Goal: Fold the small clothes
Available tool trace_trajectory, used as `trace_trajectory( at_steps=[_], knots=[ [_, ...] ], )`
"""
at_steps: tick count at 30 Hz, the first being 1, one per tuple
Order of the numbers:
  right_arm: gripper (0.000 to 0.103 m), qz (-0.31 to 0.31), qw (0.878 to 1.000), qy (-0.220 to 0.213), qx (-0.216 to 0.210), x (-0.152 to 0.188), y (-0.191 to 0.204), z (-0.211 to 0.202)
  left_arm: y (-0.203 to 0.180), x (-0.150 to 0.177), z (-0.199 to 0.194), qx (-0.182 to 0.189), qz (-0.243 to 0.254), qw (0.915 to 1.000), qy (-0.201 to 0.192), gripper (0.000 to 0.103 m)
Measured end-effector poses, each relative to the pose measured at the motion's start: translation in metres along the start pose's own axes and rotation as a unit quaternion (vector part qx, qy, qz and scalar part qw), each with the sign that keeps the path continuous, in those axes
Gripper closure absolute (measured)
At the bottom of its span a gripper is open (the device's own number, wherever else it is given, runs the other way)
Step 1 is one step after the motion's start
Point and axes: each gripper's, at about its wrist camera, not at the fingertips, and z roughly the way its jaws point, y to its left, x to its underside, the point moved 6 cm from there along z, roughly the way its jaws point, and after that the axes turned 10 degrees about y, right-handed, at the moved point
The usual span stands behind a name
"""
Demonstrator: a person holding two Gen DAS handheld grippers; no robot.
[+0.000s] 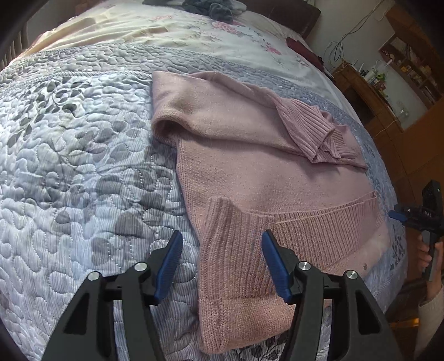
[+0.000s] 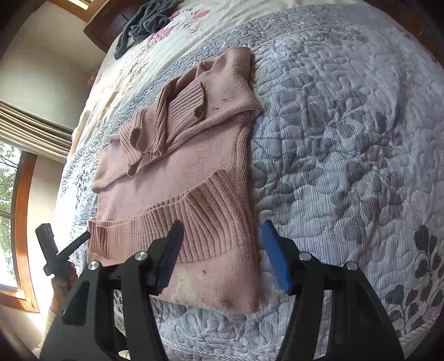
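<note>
A pink knitted sweater [image 1: 249, 155] lies partly folded on the quilted bedspread [image 1: 83, 166]. Its sleeves are laid across the body, and their ribbed cuffs [image 1: 310, 130] bunch together at the far side. One corner of the ribbed hem [image 1: 230, 230] is turned up. My left gripper [image 1: 222, 238] is open just above that hem corner, holding nothing. In the right wrist view the sweater [image 2: 180, 180] lies left of centre. My right gripper [image 2: 222, 226] is open over its near right corner, with the left finger over the ribbed hem [image 2: 166, 222] and the right finger over the quilt.
A heap of dark grey clothes [image 2: 144, 22] lies far up the bed on a floral sheet [image 1: 194, 30]. Wooden shelving [image 1: 369, 91] stands past the bed's right side, and a window [image 2: 11, 208] is at the left. A hand holds the other gripper [image 1: 424, 211] beside the bed edge.
</note>
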Motion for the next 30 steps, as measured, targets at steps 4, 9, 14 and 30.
trace_trajectory(
  at_steps=[4,9,14,30],
  knots=[
    [0.044,-0.038,0.999,0.006,0.035,-0.001,0.01,0.007,-0.005,-0.004,0.011,-0.004,0.008,0.9999,0.008,0.045],
    [0.044,-0.098,0.991,0.008,0.095,-0.008,0.025,0.02,-0.01,-0.005,0.016,-0.005,0.021,0.9997,0.01,0.081],
    [0.045,-0.139,0.98,0.013,0.143,-0.022,0.033,0.038,-0.005,-0.004,0.011,0.003,0.017,0.9998,0.004,0.086],
    [0.095,-0.199,0.956,-0.012,0.216,-0.003,0.052,0.036,-0.027,0.002,0.005,-0.059,0.073,0.9954,-0.022,0.088]
  ],
)
